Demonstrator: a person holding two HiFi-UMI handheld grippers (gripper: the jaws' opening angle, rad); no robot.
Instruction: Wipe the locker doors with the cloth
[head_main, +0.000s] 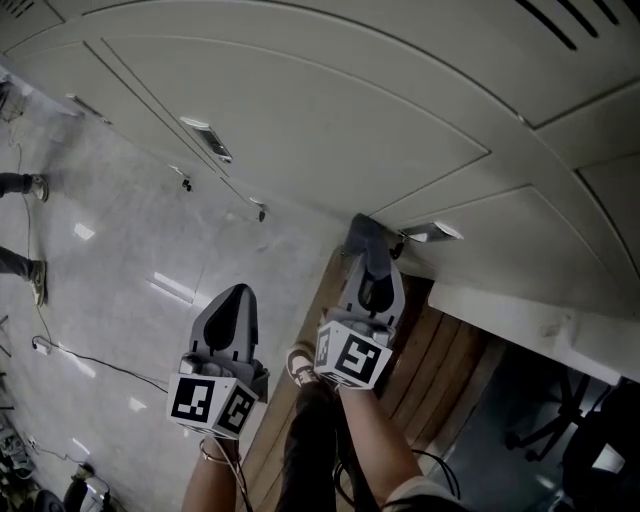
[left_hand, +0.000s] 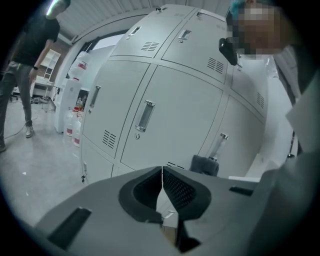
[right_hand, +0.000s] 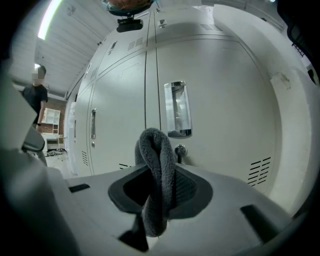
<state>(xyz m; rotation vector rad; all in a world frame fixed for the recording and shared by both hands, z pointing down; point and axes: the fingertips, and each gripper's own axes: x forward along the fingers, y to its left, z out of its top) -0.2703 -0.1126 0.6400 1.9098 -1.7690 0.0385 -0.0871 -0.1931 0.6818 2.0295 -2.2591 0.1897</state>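
Note:
A folded grey cloth (right_hand: 156, 175) sticks up between the jaws of my right gripper (right_hand: 159, 186), which is shut on it. In the head view the cloth (head_main: 364, 237) sits close to a pale locker door (head_main: 330, 120), beside a chrome handle (head_main: 432, 233). The right gripper view shows that handle (right_hand: 177, 109) and a keyhole (right_hand: 180, 150) just past the cloth. My left gripper (head_main: 231, 318) hangs lower and to the left, away from the lockers; its jaws (left_hand: 162, 181) are shut on nothing. The left gripper view shows the cloth (left_hand: 205, 164) against the lockers (left_hand: 175, 110).
A wooden bench (head_main: 420, 350) stands below the lockers, with a shoe (head_main: 298, 365) on it. A person (left_hand: 22, 65) stands on the grey floor (head_main: 110, 260) at the left. Cables (head_main: 90, 360) run across the floor. Water bottles (left_hand: 77, 105) stand by the locker row's end.

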